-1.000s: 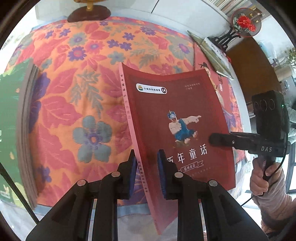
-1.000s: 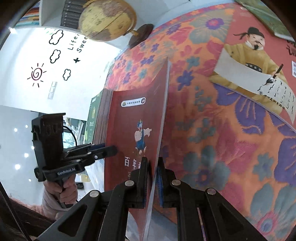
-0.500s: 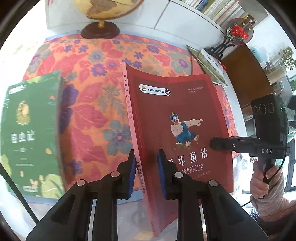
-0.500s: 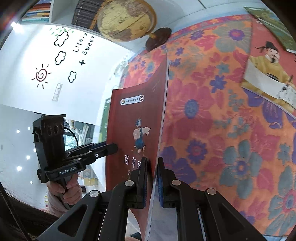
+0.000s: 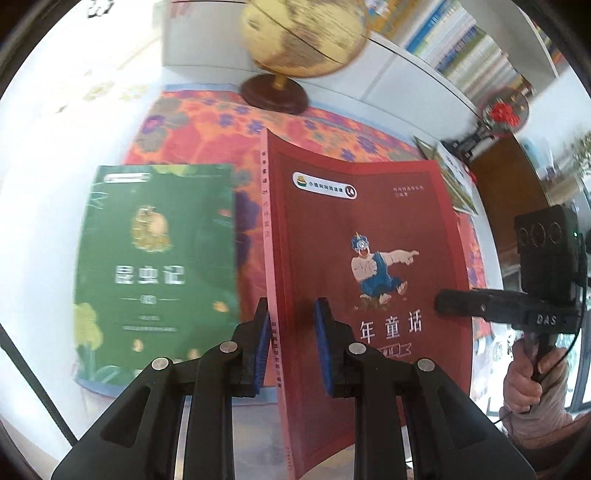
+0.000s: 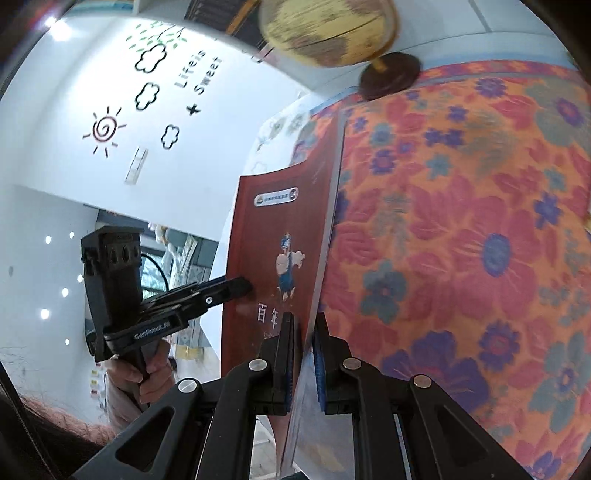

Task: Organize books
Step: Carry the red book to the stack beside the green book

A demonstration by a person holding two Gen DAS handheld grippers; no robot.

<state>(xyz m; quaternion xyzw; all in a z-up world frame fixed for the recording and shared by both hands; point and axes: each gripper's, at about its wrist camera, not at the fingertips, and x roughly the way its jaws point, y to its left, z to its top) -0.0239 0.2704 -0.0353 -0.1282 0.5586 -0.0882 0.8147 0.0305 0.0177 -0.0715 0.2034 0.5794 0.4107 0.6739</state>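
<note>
Nearest to you, your left gripper (image 5: 290, 352) is clamped on the spine edge of the red book (image 5: 364, 266), its blue pads (image 5: 263, 345) pressing either side near the book's lower corner. Your right gripper (image 6: 303, 363) is clenched on the opposite, open-page edge of the same red book (image 6: 273, 254), low down beside the white title characters. Held between both grippers, the book is lifted clear of the table with its front cover facing you; the cover shows a cartoon figure in blue overalls pointing to one side, and a white label near the top.

In the left wrist view your right hand (image 5: 526, 380) grips its tool's handle at the far right; in the right wrist view your left hand (image 6: 142, 380) does the same at the lower left.

Below and just left of the red book, a green book (image 5: 155, 266) lies flat, cover up, on the floral tablecloth (image 6: 461, 229), which is orange with red and purple flowers. It lies near the cloth's near edge.

Farther back, more books (image 5: 448, 177) lie at the right side of the table. Beyond them, a yellow globe (image 5: 303, 35) on a dark round base stands at the table's far edge. Behind it runs a white shelf filled with books, and a round ornament with red flowers (image 5: 504, 112) stands at the far right.
</note>
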